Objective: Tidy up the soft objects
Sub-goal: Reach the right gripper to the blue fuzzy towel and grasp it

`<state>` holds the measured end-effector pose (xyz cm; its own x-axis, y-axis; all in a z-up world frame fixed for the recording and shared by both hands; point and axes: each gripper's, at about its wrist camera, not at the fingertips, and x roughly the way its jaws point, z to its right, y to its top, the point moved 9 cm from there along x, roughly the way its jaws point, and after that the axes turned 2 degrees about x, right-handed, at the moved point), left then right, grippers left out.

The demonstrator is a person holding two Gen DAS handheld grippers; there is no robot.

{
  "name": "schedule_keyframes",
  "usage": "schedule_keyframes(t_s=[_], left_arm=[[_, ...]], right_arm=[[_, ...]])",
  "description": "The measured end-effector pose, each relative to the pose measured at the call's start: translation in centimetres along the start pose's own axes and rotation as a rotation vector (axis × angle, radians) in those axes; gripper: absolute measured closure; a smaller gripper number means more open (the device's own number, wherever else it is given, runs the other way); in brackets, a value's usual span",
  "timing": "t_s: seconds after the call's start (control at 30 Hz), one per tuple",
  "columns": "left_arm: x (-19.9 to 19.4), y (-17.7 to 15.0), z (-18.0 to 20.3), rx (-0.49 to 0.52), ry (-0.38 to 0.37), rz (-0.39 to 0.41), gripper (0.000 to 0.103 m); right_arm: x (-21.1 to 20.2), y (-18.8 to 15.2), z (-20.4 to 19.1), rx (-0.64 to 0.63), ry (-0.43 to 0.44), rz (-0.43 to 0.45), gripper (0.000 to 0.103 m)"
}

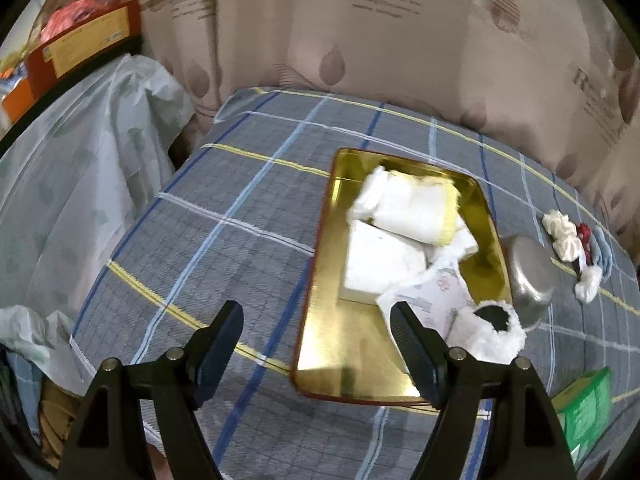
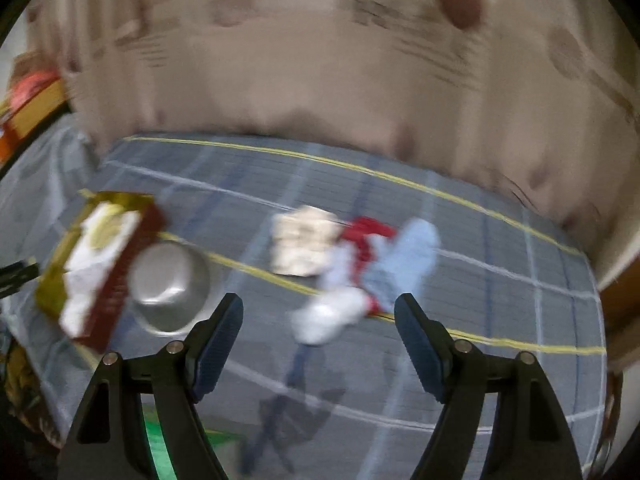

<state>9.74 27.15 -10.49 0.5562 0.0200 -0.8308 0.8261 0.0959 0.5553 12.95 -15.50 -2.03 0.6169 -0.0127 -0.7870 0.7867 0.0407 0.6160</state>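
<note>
Curtain (image 1: 400,40) print shows a large "R"; smaller lines unreadable.

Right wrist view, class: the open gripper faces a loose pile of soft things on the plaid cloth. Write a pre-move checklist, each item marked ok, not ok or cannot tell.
1. Right gripper open and empty: ok.
2. Left gripper open and empty: ok.
3. Soft pile lies ahead of the right gripper, uncovered: ok.
4. Gold tray has bare room at its near end: ok.
5. Steel bowl stands apart from the pile: ok.
6. Which item in the pile to grasp: cannot tell, the view is blurred.
</note>
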Motion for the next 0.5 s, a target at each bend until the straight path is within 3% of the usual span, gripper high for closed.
schedule_keyframes(t_s=[0.17,0.5], left_arm=[[-0.5,-0.1,2.4,0.043,-0.044,0.005,0.025],[-0.9,-0.7,7.3,0.168,-0.078,-0.015,0.025]], right_arm=[[3.1,-0.5,5.7,0.106,-0.044,-0.033,0.027],[8.6,0.8,7.6,0.165,-0.068,-0.035,0.027]])
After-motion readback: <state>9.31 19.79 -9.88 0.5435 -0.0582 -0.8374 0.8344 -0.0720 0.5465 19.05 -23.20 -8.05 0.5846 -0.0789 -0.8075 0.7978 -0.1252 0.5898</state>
